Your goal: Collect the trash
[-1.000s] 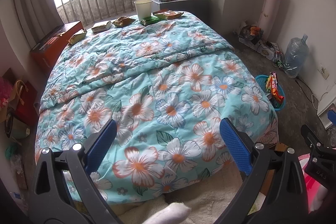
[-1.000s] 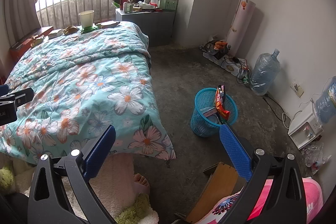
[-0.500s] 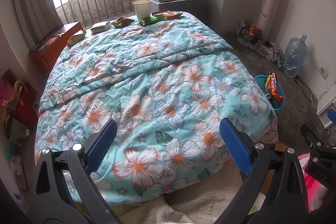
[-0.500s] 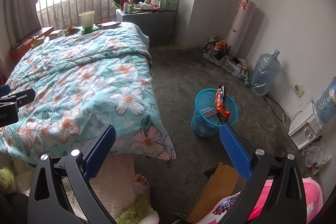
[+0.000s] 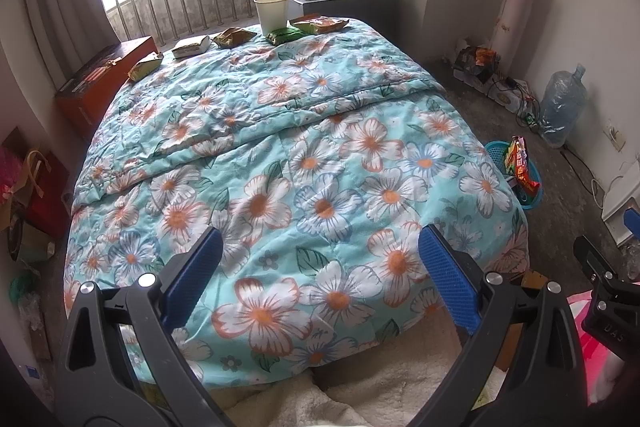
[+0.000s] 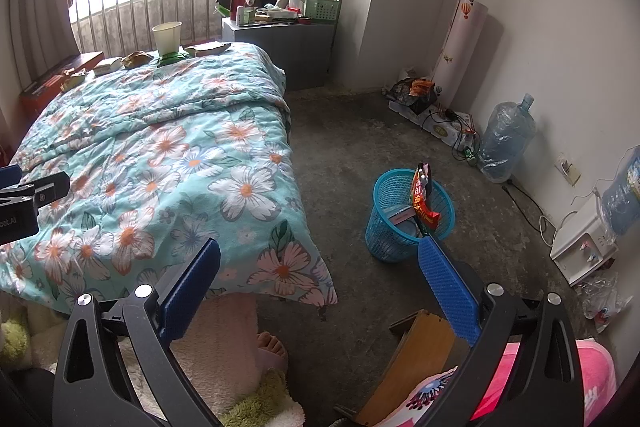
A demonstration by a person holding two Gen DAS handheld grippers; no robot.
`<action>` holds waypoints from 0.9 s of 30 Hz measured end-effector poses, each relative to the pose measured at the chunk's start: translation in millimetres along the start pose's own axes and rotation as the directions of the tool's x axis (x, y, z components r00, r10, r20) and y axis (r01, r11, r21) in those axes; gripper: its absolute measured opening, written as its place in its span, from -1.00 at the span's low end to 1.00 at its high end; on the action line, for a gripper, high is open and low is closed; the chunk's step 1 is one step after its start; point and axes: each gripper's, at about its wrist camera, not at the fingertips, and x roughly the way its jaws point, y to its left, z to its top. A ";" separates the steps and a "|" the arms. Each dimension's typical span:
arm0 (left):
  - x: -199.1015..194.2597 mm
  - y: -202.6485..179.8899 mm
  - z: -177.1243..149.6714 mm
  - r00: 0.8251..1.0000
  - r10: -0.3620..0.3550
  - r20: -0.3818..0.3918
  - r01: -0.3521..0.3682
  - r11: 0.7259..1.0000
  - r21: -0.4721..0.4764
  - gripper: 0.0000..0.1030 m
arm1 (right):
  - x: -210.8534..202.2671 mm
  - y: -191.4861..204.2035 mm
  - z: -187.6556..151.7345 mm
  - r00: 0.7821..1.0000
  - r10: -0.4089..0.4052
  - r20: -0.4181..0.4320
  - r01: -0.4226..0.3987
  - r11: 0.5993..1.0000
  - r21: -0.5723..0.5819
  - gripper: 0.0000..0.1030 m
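Several snack wrappers lie along the far end of the bed: a green one (image 5: 285, 35), an orange-green one (image 5: 319, 23), a crumpled one (image 5: 233, 36) and two more (image 5: 191, 47) (image 5: 145, 68). A white paper cup (image 5: 272, 13) stands among them. A blue mesh bin (image 6: 404, 215) sits on the floor right of the bed with a red snack bag (image 6: 424, 199) sticking out. My left gripper (image 5: 320, 271) hovers open over the near end of the bed. My right gripper (image 6: 320, 277) is open above the floor, near the bed's corner.
A floral quilt (image 5: 280, 163) covers the bed. A cluttered grey cabinet (image 6: 280, 43) stands at the far right of it, an orange box (image 5: 100, 79) at the left. A water jug (image 6: 506, 139), cables and a white appliance (image 6: 580, 247) line the right wall. A person's foot (image 6: 270, 345) shows below.
Almost nothing has moved. Both grippers stay open in about the same place; the white sleeve at the bottom of the left wrist view has dropped out of sight.
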 end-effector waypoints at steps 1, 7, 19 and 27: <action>0.1 0.5 -0.1 1.000 0.000 -0.001 0.000 1.000 -0.001 0.83 | 0.0 0.2 0.0 1.000 -0.001 0.000 0.001 1.000 0.000 0.87; 0.7 1.2 0.4 1.000 -0.001 -0.003 0.001 1.000 0.000 0.83 | 0.0 0.3 0.1 1.000 0.000 -0.001 0.000 1.000 0.000 0.87; 3.3 2.4 -1.2 1.000 -0.002 -0.014 0.002 1.000 -0.001 0.83 | 0.1 0.6 0.0 1.000 0.002 -0.001 -0.002 1.000 0.000 0.87; 4.2 3.0 -1.5 1.000 -0.003 -0.019 0.003 1.000 0.001 0.83 | 0.5 -1.4 -0.8 1.000 0.002 -0.002 -0.002 1.000 0.002 0.87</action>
